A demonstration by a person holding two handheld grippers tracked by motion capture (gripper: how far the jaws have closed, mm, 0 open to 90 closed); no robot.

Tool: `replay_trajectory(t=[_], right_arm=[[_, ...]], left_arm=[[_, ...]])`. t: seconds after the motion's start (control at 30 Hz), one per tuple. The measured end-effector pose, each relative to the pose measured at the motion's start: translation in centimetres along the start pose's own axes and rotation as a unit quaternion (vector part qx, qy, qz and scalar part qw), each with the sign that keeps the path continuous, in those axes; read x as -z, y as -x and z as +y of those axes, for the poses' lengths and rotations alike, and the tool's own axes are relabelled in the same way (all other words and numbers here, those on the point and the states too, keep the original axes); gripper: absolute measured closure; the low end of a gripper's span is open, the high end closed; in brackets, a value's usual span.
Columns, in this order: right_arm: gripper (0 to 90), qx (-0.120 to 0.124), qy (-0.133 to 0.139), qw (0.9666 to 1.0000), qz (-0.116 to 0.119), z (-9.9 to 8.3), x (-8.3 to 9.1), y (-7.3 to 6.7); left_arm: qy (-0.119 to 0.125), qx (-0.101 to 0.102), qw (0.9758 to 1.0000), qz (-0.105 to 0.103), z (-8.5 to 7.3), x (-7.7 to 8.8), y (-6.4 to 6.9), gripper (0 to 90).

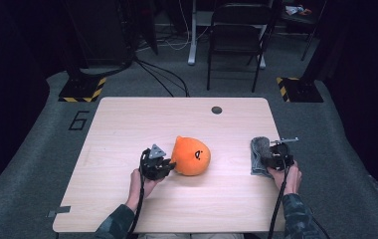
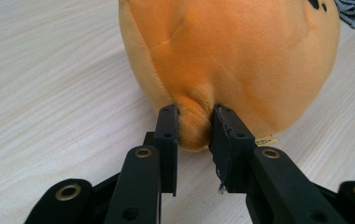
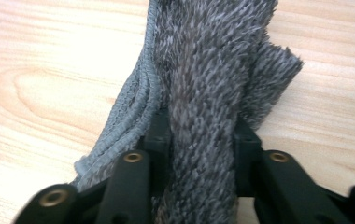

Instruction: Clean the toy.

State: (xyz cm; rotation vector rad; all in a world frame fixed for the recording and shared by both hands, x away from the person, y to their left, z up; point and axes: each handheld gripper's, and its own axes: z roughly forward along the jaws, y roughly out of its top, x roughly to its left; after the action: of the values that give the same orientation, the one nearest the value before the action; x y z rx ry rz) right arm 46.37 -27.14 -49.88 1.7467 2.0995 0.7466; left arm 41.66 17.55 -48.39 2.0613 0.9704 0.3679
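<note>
2 claws, 2 grips: plush toy and grey cloth

2 hand-held claws work on a pale wooden tabletop (image 1: 127, 124). The left claw (image 1: 167, 165) sits just left of the tabletop's middle, its jaws clamped on a pinch of fabric at the near base of an orange plush toy (image 1: 191, 156). In the left gripper view the same left claw (image 2: 194, 128) squeezes a bulge of the orange plush toy (image 2: 231, 56) between its black jaws, with the toy resting on the wood and a small label peeking out at its lower right.

The right claw (image 1: 271, 158) lies near the tabletop's right edge, gripping a fluffy grey cloth (image 1: 260, 155) that lies bunched in a narrow strip on the tabletop. In the right gripper view the right claw (image 3: 202, 140) presses on a thick fold of the fluffy grey cloth (image 3: 208, 70), whose stitched hem runs down the left side.

The toy and the cloth lie well apart.
</note>
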Motion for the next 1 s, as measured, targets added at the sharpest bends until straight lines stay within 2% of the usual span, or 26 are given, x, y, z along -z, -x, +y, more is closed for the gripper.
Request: replay_trajectory(t=[0.03, 0.17, 0.2, 0.27, 0.4, 0.43, 0.47, 0.53, 0.57, 0.63, 0.73, 0.77, 0.87, 1.0], right_arm=[[70.5, 0.009, 0.005, 0.9999, 0.002, 0.0, -0.1, 0.2], [74.4, 0.006, 0.002, 1.0000, 0.002, 0.0, 0.1, 0.0], [75.1, 0.017, 0.006, 0.9998, 0.001, 0.1, 0.1, 0.0], [76.2, 0.018, 0.002, 0.9998, -0.001, 0.1, 0.3, -0.2], [77.0, 0.021, 0.011, 0.9997, 0.003, 0.2, 0.4, 0.1], [77.1, 0.015, 0.009, 0.9998, 0.003, 0.2, 0.6, 0.1], [77.2, 0.022, 0.019, 0.9996, 0.004, 0.3, 0.6, 0.3], [77.2, 0.014, 0.023, 0.9996, 0.009, 0.3, 0.9, 0.2], [77.3, 0.020, 0.032, 0.9992, 0.015, 0.4, 1.1, 0.2], [77.3, 0.016, 0.043, 0.9985, 0.030, 0.6, 1.5, 0.0], [77.3, 0.022, 0.057, 0.9974, 0.039, 0.7, 1.9, -0.4], [77.4, 0.038, 0.060, 0.9967, 0.040, 0.8, 1.9, -0.4], [77.3, 0.029, 0.063, 0.9959, 0.058, 1.1, 2.2, -0.8], [77.3, 0.032, 0.078, 0.9932, 0.081, 1.5, 2.9, -1.7]], left_arm=[[0.000, 0.001, 1.0000, 0.000, 0.0, 0.0, 0.0, 72.5], [-0.001, -0.002, 1.0000, 0.002, 0.0, 0.0, 0.1, 72.5], [-0.001, -0.002, 1.0000, 0.003, 0.0, 0.1, 0.1, 72.4], [0.001, -0.001, 1.0000, 0.003, 0.1, 0.0, 0.1, 72.4], [0.007, 0.004, 1.0000, 0.002, 0.0, -0.1, 0.1, 72.3], [0.006, 0.002, 1.0000, 0.002, 0.0, 0.0, 0.0, 72.3], [0.006, 0.003, 1.0000, 0.002, 0.0, 0.0, 0.0, 72.3], [0.006, 0.006, 1.0000, 0.003, 0.1, 0.0, 0.1, 72.3], [0.006, 0.003, 1.0000, 0.003, 0.1, 0.0, 0.1, 72.2], [0.004, -0.001, 1.0000, 0.005, 0.2, 0.0, 0.2, 72.2], [0.007, 0.002, 1.0000, 0.003, 0.3, 0.0, 0.2, 72.2], [0.005, 0.000, 1.0000, 0.003, 0.2, 0.0, 0.1, 72.2], [0.006, 0.000, 1.0000, 0.003, 0.2, 0.1, 0.1, 72.2], [0.009, -0.001, 0.9999, 0.004, 0.3, 0.1, 0.4, 72.2]])
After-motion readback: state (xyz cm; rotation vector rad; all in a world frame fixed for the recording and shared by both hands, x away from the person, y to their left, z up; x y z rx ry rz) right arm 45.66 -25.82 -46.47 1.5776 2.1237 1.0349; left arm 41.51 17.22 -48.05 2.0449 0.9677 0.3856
